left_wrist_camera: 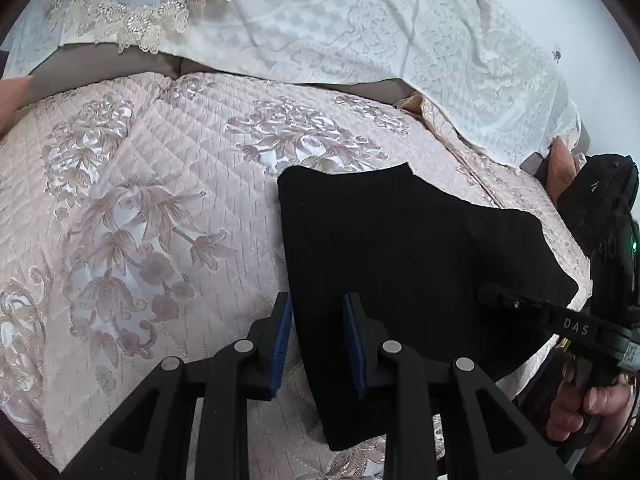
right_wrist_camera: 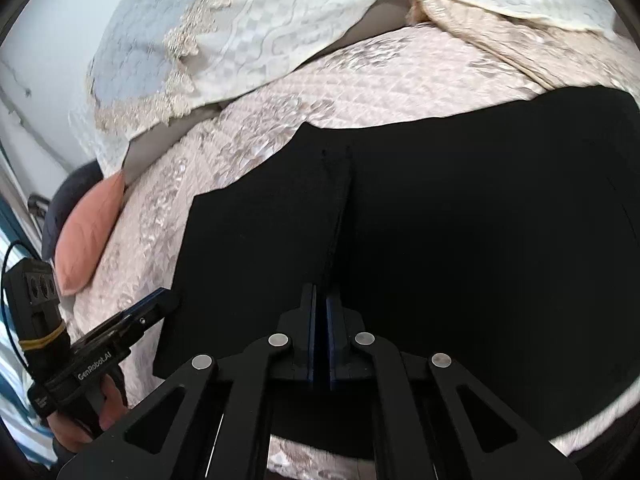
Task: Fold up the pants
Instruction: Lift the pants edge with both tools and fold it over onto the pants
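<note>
With the black pants (left_wrist_camera: 400, 264) spread right of centre on the pink quilted bedspread (left_wrist_camera: 152, 208), their left edge should be squarely straddled by the parted left gripper (left_wrist_camera: 316, 308) while the nearly closed right gripper (right_wrist_camera: 320, 304), apparently empty, is kept low.

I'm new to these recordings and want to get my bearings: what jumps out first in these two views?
The black pants stand out most, lying partly folded on the pink quilt, right of centre in the left view. The left gripper is open at the pants' left edge, while the right gripper is shut on a ridge of the fabric. A white lace cover lies across the far side.
</note>
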Tool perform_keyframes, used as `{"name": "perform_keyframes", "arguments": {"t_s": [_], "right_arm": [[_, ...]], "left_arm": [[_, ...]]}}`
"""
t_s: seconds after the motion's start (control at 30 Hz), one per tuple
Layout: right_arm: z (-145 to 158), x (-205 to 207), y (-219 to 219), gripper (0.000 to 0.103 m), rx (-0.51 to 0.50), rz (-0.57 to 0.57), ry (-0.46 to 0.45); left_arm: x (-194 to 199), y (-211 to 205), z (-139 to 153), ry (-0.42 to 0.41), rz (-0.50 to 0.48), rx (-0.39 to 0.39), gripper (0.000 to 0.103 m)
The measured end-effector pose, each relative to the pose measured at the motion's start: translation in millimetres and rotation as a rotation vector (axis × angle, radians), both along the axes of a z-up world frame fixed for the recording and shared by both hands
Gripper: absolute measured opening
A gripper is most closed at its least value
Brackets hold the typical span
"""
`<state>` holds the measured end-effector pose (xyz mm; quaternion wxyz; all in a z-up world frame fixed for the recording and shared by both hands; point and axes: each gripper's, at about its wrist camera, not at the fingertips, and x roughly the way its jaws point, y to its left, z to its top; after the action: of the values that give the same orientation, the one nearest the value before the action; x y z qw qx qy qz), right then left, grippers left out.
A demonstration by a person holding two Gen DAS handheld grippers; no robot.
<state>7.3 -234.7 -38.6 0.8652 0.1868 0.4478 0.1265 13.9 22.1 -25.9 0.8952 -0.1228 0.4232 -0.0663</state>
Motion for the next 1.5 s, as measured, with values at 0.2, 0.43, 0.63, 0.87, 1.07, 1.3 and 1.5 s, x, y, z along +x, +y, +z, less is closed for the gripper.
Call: {"name": "perform_keyframes", "arguments": {"t_s": [0.2, 0.43, 0.63, 0.87, 1.07, 1.3, 1.5], "right_arm": [[-8.7, -2.1, -11.6, 0.005, 0.063, -0.033, 0.022], [8.0, -24.2, -26.1, 0.013, -0.027, -0.059, -0.033], [12.1, -45.4, -32.2, 0.013, 0.002, -0.054, -0.094], [7.7, -49.8, -59.2, 0.046, 0.006, -0.139, -0.074], [33.7, -63.1, -100.4, 0.047, -0.014, -0.259, -0.149], [33.7, -78.6, -155.3, 0.052, -0.002, -0.434, -0.145], [23.0, -85.2, -191.6, 0.052, 0.038, -0.563, -0.108]], "left_arm": [[3.2, -9.4, 5.0, -0.006, -0.023, 0.005, 0.029], [0.1, -22.0, 12.7, -0.034, -0.068, 0.013, 0.029], [-4.8, -54.2, -9.4, 0.010, -0.141, 0.012, 0.030], [-7.4, -76.7, 2.1, 0.006, -0.208, 0.039, 0.039], [1.5, -89.8, 26.0, -0.058, -0.220, 0.044, 0.039], [7.6, -94.8, 33.3, -0.078, -0.199, 0.062, 0.039], [12.1, -101.8, 31.1, -0.067, -0.200, 0.082, 0.039]]}}
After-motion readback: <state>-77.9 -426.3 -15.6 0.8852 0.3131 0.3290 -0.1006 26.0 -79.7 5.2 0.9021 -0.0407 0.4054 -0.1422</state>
